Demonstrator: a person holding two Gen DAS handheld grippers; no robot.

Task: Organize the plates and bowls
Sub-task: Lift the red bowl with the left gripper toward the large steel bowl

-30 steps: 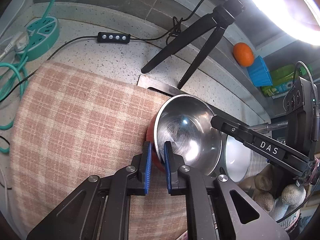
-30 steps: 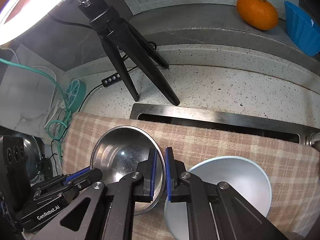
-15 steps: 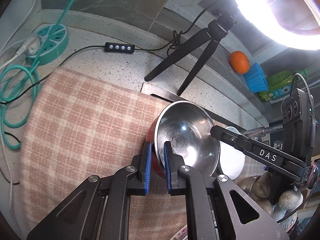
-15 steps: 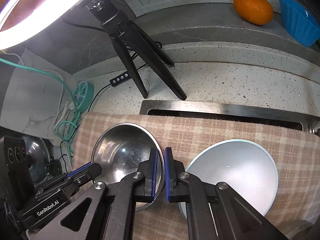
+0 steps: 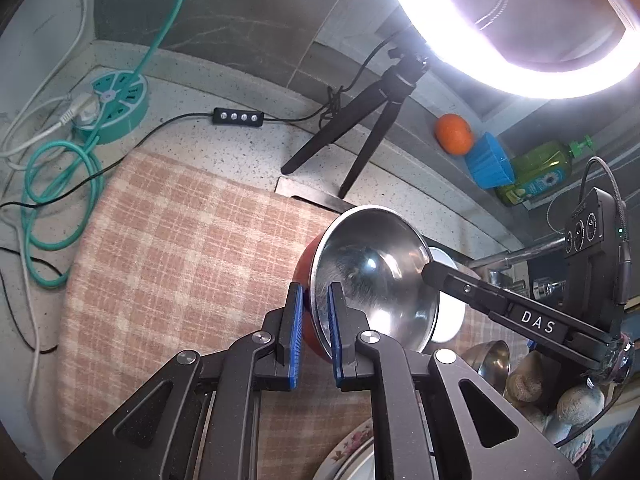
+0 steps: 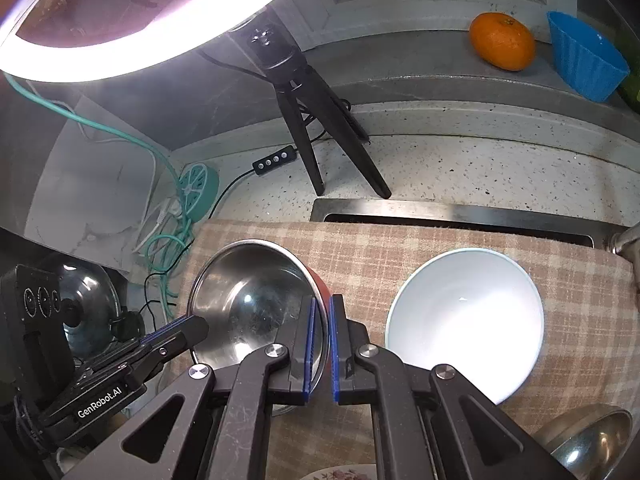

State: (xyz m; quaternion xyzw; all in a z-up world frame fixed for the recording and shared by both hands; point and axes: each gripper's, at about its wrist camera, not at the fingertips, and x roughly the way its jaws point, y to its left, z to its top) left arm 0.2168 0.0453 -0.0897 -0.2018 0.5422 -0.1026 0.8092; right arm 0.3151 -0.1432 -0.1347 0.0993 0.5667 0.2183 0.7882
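Steel bowl with red outside (image 5: 372, 276) lifted and tilted above the checked cloth (image 5: 180, 248). Left gripper (image 5: 313, 328) pinching its near rim, right gripper (image 6: 320, 344) pinching the opposite rim. White bowl (image 6: 464, 320) resting just right. Best kept level, both grips firm, lowered gently.

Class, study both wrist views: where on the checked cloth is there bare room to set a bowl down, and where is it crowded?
The checked cloth lies bare between the teal cable coil and the steel bowl. Crowded: the other end, where that bowl, gripped by both the left gripper and right gripper, neighbours the white bowl, with another steel bowl at the near corner.
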